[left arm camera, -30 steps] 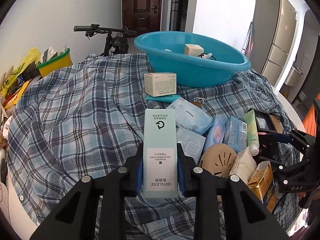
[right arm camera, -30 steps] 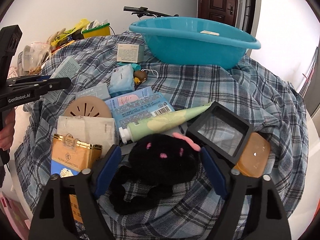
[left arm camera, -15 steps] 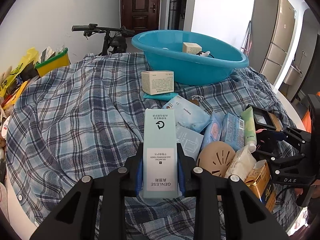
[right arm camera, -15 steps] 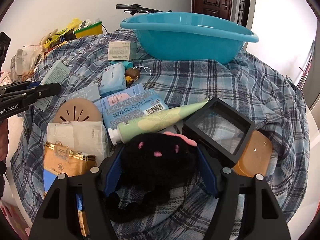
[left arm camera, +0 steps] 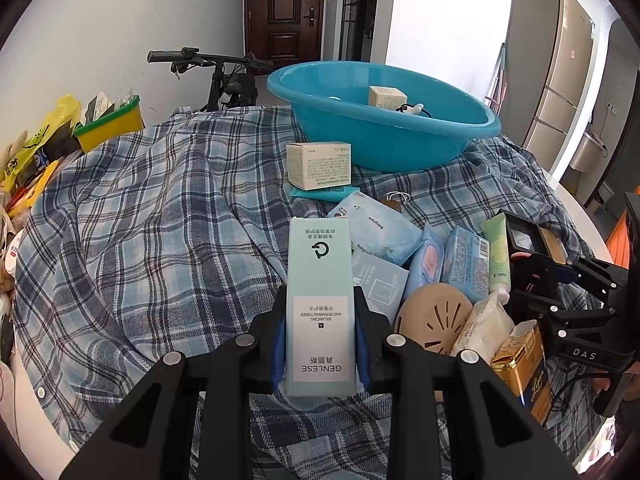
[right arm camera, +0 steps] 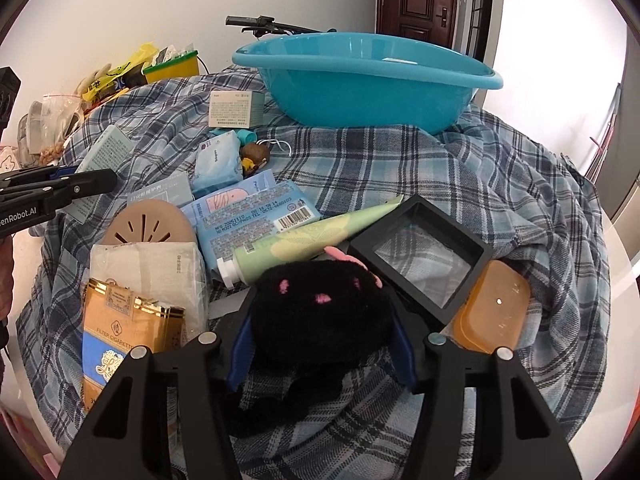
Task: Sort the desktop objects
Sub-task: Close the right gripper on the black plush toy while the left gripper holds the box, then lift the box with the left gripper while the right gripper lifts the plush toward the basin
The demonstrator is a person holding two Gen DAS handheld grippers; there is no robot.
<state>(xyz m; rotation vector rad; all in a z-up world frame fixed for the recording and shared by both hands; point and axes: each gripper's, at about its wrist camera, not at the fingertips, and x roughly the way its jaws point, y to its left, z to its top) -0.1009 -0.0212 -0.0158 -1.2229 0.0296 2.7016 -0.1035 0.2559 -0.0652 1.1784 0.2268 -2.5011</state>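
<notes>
The left gripper (left arm camera: 320, 336) pinches a pale green toner box (left arm camera: 320, 276) between its blue pads, the box standing upright with its print upside down, above the plaid cloth (left arm camera: 160, 220). The right gripper (right arm camera: 320, 344) has its jaws closing around a black plush toy (right arm camera: 316, 312) with pink marks; the pads touch its fluffy sides at 9 and 3 o'clock. From the plush, a green tube (right arm camera: 316, 240) lies just beyond at 12 o'clock, a black square frame (right arm camera: 420, 264) touches it at 2 o'clock, and an amber soap case (right arm camera: 490, 306) sits at 3 o'clock beside the frame. A gold cigarette pack (right arm camera: 120, 332) lies at 9 o'clock, with a white packet (right arm camera: 148, 260) and a tan round lid (right arm camera: 148, 226) beyond it. Blue wipe packs (right arm camera: 256, 212) lie at 11 o'clock. Far at 12 o'clock stands a blue basin (right arm camera: 360, 80) on the cloth, a small white box (right arm camera: 234, 109) just left of it; in the left view another small box (left arm camera: 386, 97) lies inside the basin.
</notes>
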